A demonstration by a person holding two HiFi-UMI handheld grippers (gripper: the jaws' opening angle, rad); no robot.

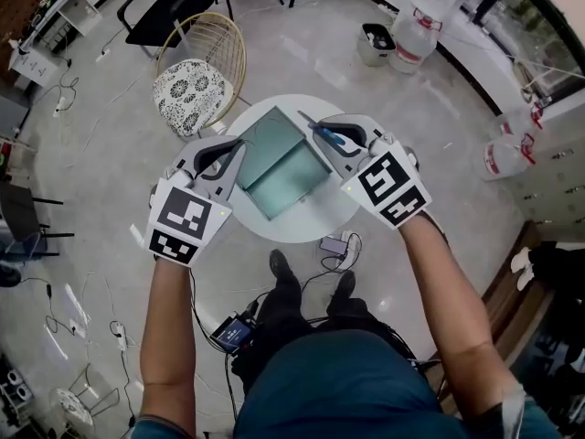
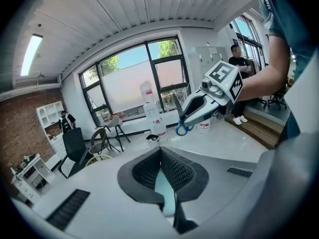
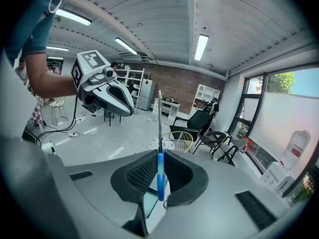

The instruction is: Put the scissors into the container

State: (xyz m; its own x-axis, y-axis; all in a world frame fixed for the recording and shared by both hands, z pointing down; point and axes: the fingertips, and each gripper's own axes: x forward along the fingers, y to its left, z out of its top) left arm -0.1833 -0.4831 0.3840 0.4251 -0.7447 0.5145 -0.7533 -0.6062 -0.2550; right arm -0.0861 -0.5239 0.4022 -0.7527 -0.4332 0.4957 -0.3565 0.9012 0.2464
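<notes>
The scissors (image 1: 329,136) have a blue handle (image 3: 160,176), and my right gripper (image 1: 322,135) is shut on it, with the closed blades (image 3: 159,123) sticking out ahead of the jaws. They hang above the right edge of the teal open container (image 1: 297,186) on the round white table (image 1: 302,106). My left gripper (image 1: 239,146) is shut with nothing in it, at the container's left side. In the left gripper view the right gripper (image 2: 180,118) shows opposite with the scissors (image 2: 182,126). Teal container wall (image 2: 164,190) shows below the left jaws.
A gold wire chair with a patterned cushion (image 1: 192,85) stands just behind the table on the left. Water jugs (image 1: 416,35) are at the back right. Cables and a small device (image 1: 334,245) lie on the floor by my feet.
</notes>
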